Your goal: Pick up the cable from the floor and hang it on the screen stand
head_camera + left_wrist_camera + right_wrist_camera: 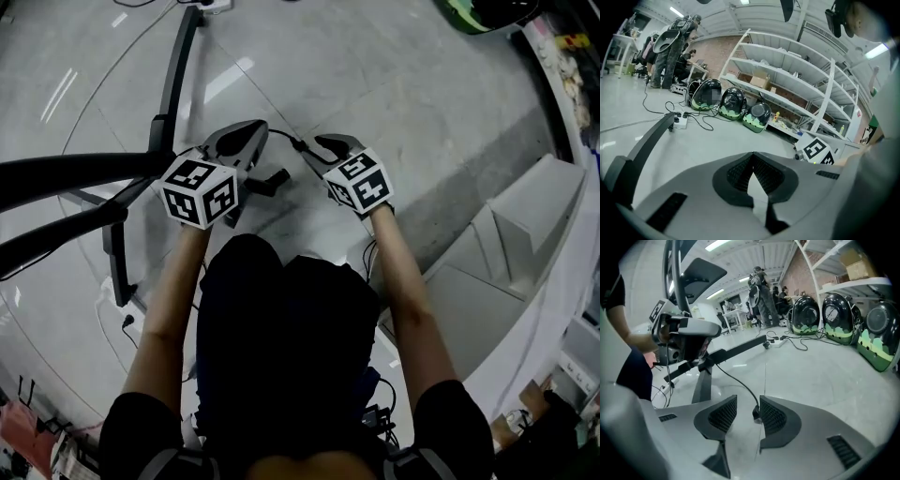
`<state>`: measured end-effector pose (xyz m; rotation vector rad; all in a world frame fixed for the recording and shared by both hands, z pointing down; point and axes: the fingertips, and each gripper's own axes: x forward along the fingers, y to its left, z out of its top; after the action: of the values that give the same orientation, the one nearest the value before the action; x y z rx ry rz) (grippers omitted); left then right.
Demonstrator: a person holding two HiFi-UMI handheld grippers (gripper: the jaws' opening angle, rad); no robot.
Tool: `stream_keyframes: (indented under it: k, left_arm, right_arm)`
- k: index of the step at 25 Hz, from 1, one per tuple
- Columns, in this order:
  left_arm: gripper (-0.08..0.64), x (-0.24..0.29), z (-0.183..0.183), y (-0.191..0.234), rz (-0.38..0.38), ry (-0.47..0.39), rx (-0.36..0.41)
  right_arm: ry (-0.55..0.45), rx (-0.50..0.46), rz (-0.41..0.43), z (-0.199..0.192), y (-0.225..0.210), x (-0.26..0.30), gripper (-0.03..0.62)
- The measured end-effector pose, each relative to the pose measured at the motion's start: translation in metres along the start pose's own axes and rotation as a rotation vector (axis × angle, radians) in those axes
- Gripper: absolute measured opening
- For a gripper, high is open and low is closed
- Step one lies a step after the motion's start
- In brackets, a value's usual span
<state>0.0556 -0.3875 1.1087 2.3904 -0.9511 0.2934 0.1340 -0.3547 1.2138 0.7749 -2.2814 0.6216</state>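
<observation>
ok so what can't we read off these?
1. Screen stand: the rest is cut off by the head view's left edge.
2. Cable: far end lost against the dark stand, right gripper view.
3. Left gripper: jaws shut; any cable between them doesn't show, left gripper view.

The grey floor (394, 103) is smooth and shiny. The black stand leg (175, 80) looks like matt metal. The thin black cable (736, 380) looks rubbery. The smooth grey plastic right gripper (747, 411) has bumpy black pads (723, 414).

Both arms stretched forward side by side — left gripper (752, 155) jaws closed, right gripper (748, 403) jaws apart.
</observation>
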Motion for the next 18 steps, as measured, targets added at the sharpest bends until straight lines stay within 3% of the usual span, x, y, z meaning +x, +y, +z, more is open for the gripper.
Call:
stream_keyframes:
  k: [6,18]
  left_arm:
    - [0.008,-0.004,-0.013,0.003,-0.036,0.005,0.042]
    - [0.008,-0.015,-0.024,0.006,-0.059,0.026,0.056]
  right_arm:
    - [0.073,-0.097,-0.004,-0.029,0.000,0.043,0.193]
    - [0.223,-0.254,0.011,-0.057,-0.014,0.105,0.193]
